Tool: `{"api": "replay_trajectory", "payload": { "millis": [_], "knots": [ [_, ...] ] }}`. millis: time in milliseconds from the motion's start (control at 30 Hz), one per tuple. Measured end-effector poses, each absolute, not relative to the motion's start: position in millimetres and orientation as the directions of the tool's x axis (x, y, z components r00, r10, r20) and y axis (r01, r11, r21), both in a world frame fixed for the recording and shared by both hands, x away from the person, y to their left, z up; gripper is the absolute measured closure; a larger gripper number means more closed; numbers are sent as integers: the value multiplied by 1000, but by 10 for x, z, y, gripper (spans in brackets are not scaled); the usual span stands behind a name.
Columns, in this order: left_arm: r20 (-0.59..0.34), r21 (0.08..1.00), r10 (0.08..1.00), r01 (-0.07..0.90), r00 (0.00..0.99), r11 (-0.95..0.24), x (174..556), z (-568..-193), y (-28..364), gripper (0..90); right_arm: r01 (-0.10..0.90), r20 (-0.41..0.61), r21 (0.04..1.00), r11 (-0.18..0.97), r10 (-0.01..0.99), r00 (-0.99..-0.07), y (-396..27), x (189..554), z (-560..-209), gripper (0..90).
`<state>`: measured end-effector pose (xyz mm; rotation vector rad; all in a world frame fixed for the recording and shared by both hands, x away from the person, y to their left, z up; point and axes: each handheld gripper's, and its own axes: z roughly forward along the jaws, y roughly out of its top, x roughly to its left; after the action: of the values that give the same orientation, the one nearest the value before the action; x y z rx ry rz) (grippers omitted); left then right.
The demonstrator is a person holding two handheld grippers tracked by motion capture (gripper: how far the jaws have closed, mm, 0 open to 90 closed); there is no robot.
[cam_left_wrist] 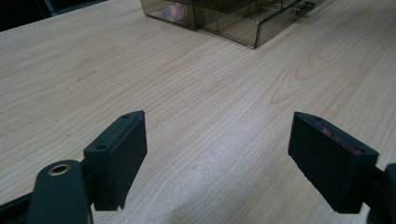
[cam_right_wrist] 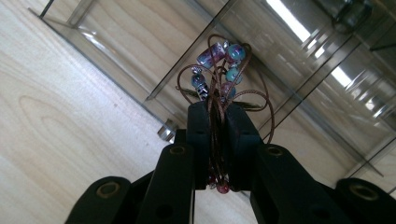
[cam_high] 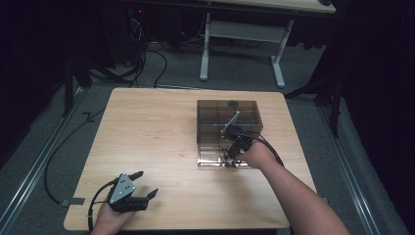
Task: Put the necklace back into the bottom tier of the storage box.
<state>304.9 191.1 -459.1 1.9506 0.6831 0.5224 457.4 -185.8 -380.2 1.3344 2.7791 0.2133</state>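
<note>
Right gripper view: your right gripper (cam_right_wrist: 218, 116) pinches a brown cord bracelet with purple and teal beads (cam_right_wrist: 219, 70) over the smoky clear plastic organizer box (cam_right_wrist: 140, 42); your left gripper (cam_left_wrist: 217, 158) rests spread wide above the light wooden table (cam_left_wrist: 196, 84).

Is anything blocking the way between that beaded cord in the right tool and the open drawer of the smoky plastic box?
Nothing visible does. The right tool, shut on the beaded cord, is right over the pulled-out drawer of the box, and the drawer looks open on top. The left tool rests apart, open, near the table's front edge.
</note>
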Motion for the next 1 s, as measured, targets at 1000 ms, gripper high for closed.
{"api": "replay_trajectory", "payload": {
  "millis": [1000],
  "knots": [
    [72,892,653,244,754,-380,3054,-4591,1907,199,780,6,125,614,785,-619,-1811,4660,-4068,763]
  ]
}}
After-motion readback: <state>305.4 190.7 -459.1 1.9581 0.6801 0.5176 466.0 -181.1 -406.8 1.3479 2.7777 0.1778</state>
